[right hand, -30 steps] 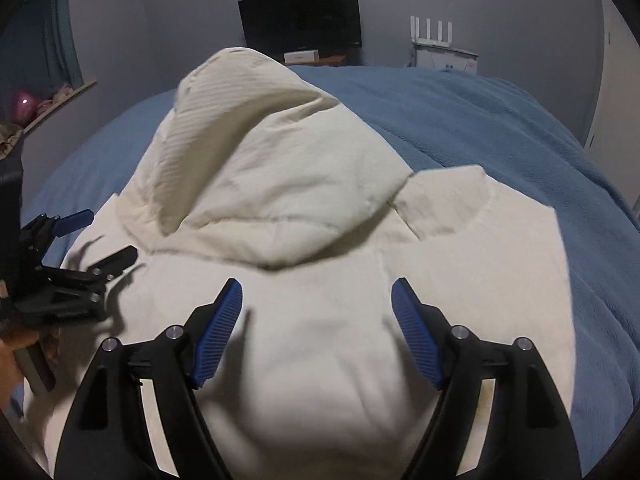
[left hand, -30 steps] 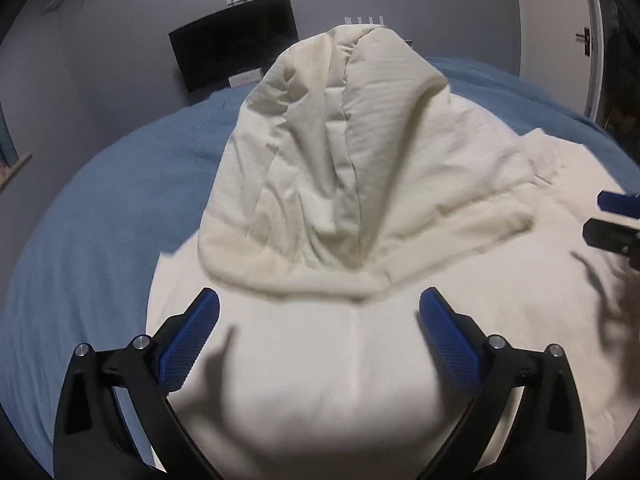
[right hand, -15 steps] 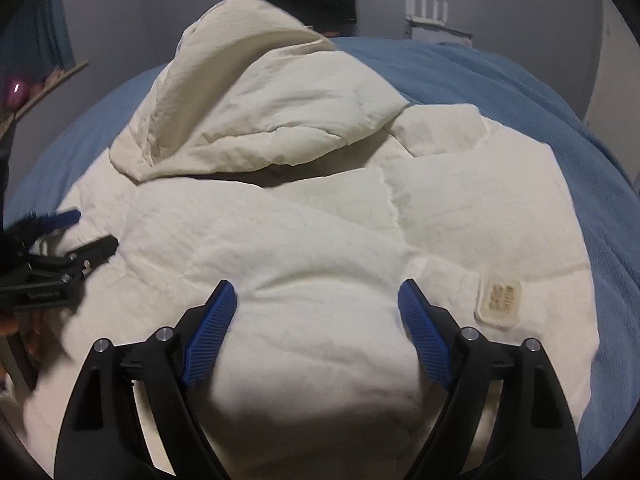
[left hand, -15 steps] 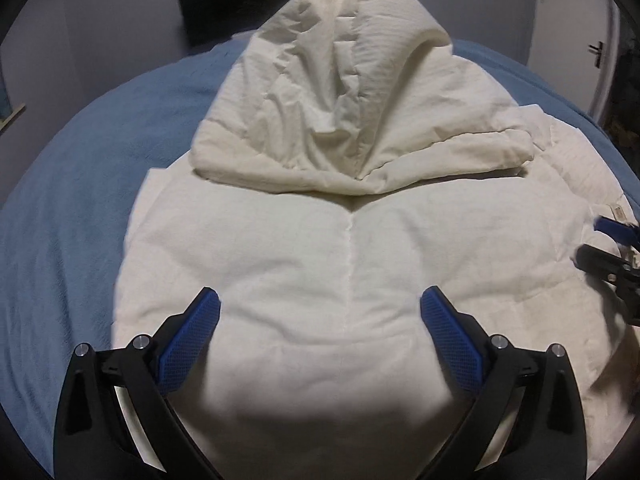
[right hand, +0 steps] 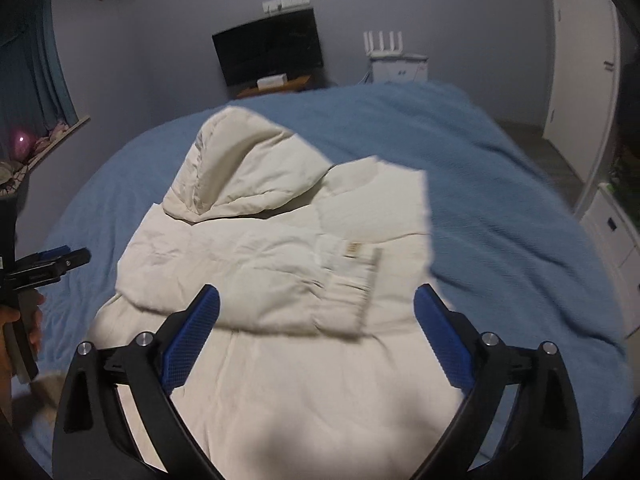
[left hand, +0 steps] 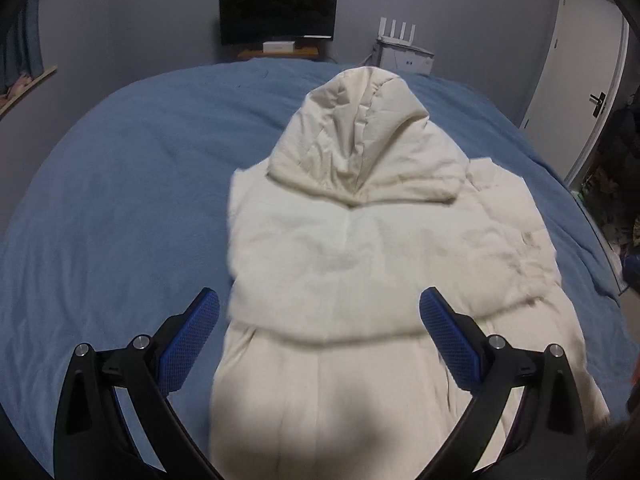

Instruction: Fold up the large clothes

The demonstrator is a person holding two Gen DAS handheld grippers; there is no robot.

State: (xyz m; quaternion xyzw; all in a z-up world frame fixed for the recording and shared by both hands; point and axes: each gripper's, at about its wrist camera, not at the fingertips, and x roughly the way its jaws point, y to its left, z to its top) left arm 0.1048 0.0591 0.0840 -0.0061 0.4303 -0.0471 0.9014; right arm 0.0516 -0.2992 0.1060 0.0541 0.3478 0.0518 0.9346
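Garment: a cream padded hooded coat (left hand: 360, 264) lay flat on the blue bed (left hand: 120, 200), directly ahead of and beneath both tongs.
Hood: the hood (left hand: 368, 148) sat puffed up at the far end, well beyond the tips.
Sleeves: a sleeve with a ribbed cuff (right hand: 352, 280) lay folded across the body, just ahead of the right tongs.
Left tongs (left hand: 319, 334): jaws wide apart, nothing between the pads, hanging above the coat's lower half.
Right tongs (right hand: 317, 330): jaws apart after just having been opening, empty, above the hem side.
Step, judged: the sleeve fold looked done; the lengthwise fold seemed next.
Doing it well: take the hem at both corners evenly, pinch all padded layers, lift together, and carry the edge towards the hood without dragging the folded sleeve loose.
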